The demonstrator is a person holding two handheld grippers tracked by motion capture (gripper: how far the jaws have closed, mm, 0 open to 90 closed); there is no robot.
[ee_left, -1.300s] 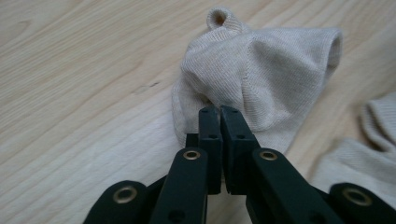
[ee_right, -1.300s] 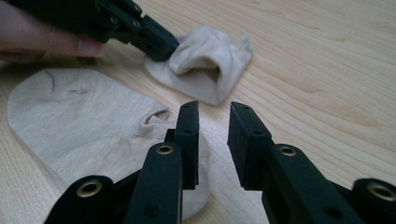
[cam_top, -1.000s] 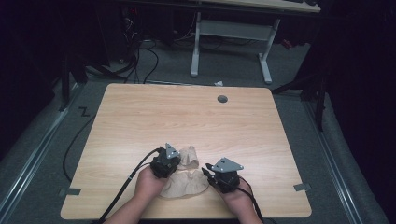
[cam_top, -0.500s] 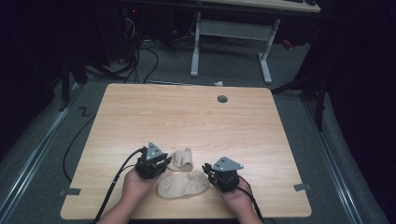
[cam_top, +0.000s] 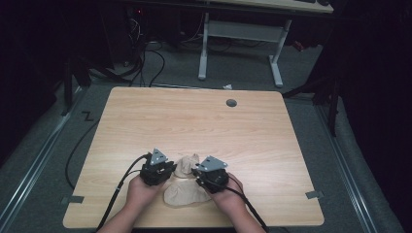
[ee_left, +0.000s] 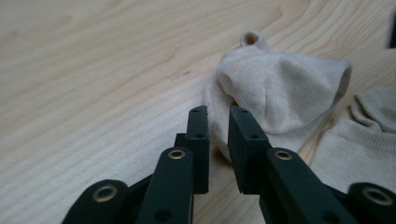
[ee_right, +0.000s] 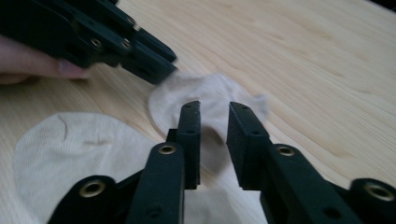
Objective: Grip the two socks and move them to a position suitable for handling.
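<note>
Near the bottom centre of the high view, two beige socks (cam_top: 184, 187) are seen on the bench (cam_top: 194, 121). They are flanked by the left gripper (cam_top: 167, 167), whose jaws have just been closing, narrowly apart with nothing between them, and the right gripper (cam_top: 199, 174), whose jaws have just been opening, empty.

Two black jaws of the right gripper (ee_right: 214, 112) rising from the bottom edge, having just been opening, a narrow gap between them, nothing pinched. Just beyond the tips, a small crumpled cream knitted sock (ee_right: 212, 95) on the pale wooden table (ee_right: 327, 70). Lower left, a flat cream fabric piece (ee_right: 74, 144). Upper left, the black left gripper (ee_right: 154, 63) slanting down, tips at the sock's edge, fingers (ee_right: 37, 65) behind.
</note>
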